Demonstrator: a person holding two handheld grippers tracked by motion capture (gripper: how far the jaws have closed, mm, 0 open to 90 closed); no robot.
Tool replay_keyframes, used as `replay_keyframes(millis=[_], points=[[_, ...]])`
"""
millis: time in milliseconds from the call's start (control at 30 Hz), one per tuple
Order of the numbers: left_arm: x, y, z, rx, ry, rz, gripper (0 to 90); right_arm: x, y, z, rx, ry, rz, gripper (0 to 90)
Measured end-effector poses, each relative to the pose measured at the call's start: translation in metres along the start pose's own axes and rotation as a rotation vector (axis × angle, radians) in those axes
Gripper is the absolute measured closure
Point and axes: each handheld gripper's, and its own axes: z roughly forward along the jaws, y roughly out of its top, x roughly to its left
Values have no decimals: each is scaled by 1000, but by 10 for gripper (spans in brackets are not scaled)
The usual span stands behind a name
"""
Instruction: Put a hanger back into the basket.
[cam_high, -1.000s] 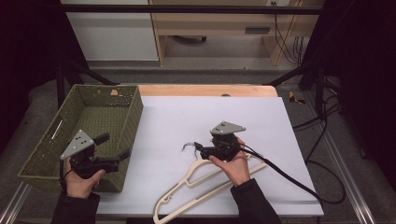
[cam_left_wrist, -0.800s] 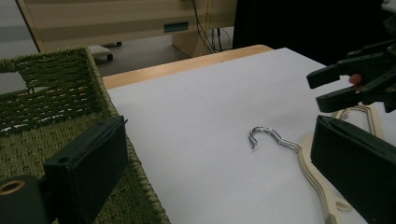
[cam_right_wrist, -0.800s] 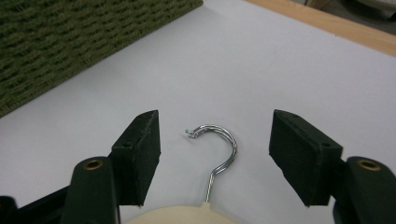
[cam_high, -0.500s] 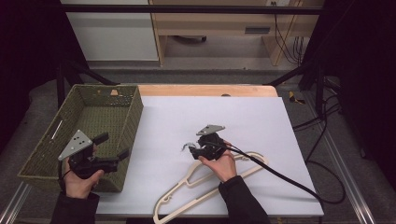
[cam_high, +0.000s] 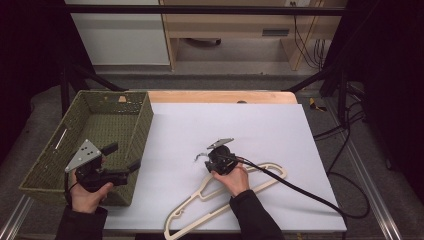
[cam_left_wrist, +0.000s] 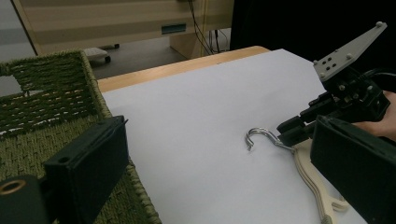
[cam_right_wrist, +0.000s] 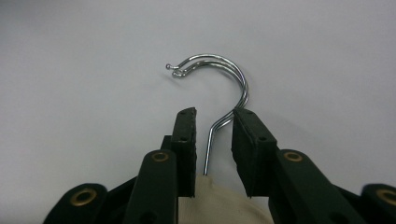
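A white-topped counter (cam_high: 260, 125) spans the frame's middle. At its left edge sits a green woven basket (cam_high: 107, 117). Lower centre lies a cream hanger (cam_high: 260, 185). The left hand-held gripper (cam_high: 122, 161), lower left beside the basket, is spread open. The right hand-held gripper (cam_right_wrist: 212, 123) is parted around the hanger's metal hook (cam_right_wrist: 224, 74).

Flat white-topped table (cam_high: 260, 125), wood strip at far edge; on it: green woven basket (cam_high: 131, 145), 2 stacked cream wooden hangers (cam_high: 210, 205).
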Motion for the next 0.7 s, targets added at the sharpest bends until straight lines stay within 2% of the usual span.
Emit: replay_keyframes(millis=[67, 100, 267, 333, 500, 600, 700], points=[[0, 0, 1, 1, -1, -1, 44, 0, -1, 1, 6, -1, 6, 728], [-1, -1, 1, 1, -3, -2, 45, 2, -1, 2, 22, -6, 27, 746], [-3, -2, 4, 13, -10, 4, 45, -1, -1, 7, 44, 11, 38, 837], [-4, -2, 5, 12, -12, 3, 46, 0, -1, 7, 37, 15, 56, 860], [-8, -1, 7, 16, -19, 11, 47, -1, -1, 4, 28, 17, 47, 876], [-10, -1, 7, 17, -22, 14, 48, 0, 0, 3, 26, 15, 77, 882], [-14, -1, 8, 17, -33, 13, 51, 0, 0, -1, 12, 13, 70, 887]])
